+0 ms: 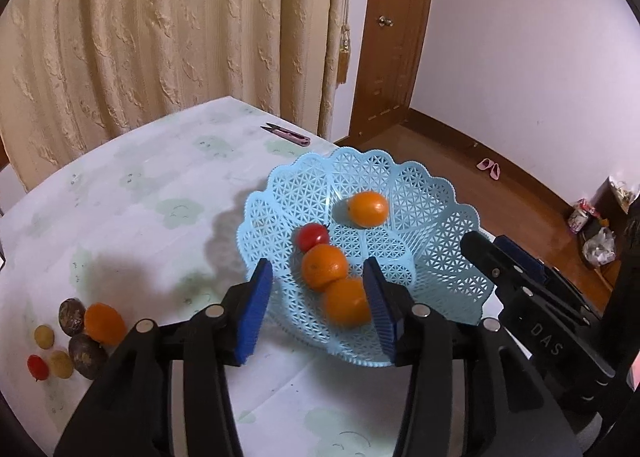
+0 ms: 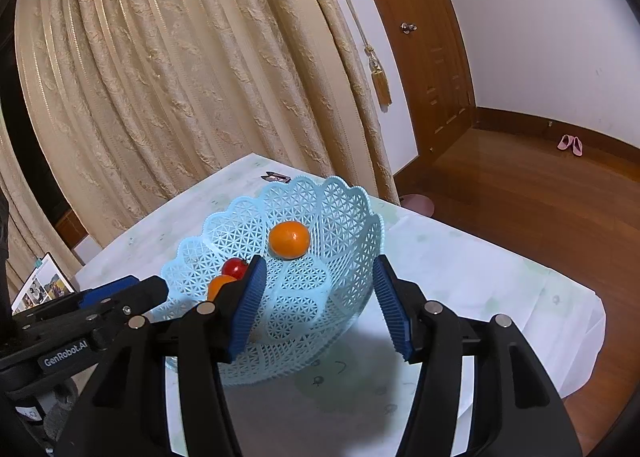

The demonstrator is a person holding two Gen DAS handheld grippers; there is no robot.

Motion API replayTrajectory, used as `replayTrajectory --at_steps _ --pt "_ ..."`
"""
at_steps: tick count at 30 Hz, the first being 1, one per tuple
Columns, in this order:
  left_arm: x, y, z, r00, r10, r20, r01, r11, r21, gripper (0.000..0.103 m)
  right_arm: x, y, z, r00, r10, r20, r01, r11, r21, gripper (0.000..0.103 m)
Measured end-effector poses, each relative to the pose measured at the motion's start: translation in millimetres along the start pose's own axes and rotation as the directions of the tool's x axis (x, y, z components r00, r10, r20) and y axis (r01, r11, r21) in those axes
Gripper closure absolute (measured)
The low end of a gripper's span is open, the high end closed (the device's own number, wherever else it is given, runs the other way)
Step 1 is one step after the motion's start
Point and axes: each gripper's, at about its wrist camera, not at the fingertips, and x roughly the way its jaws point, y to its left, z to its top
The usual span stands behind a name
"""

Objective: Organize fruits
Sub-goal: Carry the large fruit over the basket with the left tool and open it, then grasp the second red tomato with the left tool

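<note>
Nearest orange (image 1: 344, 307) half behind a blue pad; tiny dark thing (image 2: 275, 177) past basket (image 2: 348, 209) unreadable.

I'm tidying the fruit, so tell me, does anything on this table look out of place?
Yes: pink thread snips lie near the table's far edge, the only non-fruit item. A loose cluster of fruit also sits on the tablecloth, away from the blue basket, which holds three oranges and a tomato. Nothing looks spilled or damaged.
</note>
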Motion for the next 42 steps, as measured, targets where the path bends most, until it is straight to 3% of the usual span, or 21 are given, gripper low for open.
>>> replayTrajectory --at_steps 6,22,32,42 --pt "-7 18 -1 0.999 0.042 -0.001 -0.042 0.998 -0.04 0.046 -2 5 -1 1.0 0.0 0.01 0.0 1.0 -0.009 0.046" --pt "-45 98 -24 0.978 0.21 -0.002 -0.208 0.964 -0.163 0.041 -8 37 -9 0.999 0.03 0.015 -0.029 0.997 -0.066 0.046" --pt "-73 173 -52 0.937 0.346 -0.047 -0.344 0.895 -0.284 0.041 -4 61 -13 0.998 0.064 -0.008 -0.065 0.993 -0.099 0.046" --pt "-83 225 -81 0.91 0.4 -0.114 -0.412 0.828 -0.381 0.042 1 84 -19 0.995 0.096 -0.039 -0.1 0.986 -0.135 0.046"
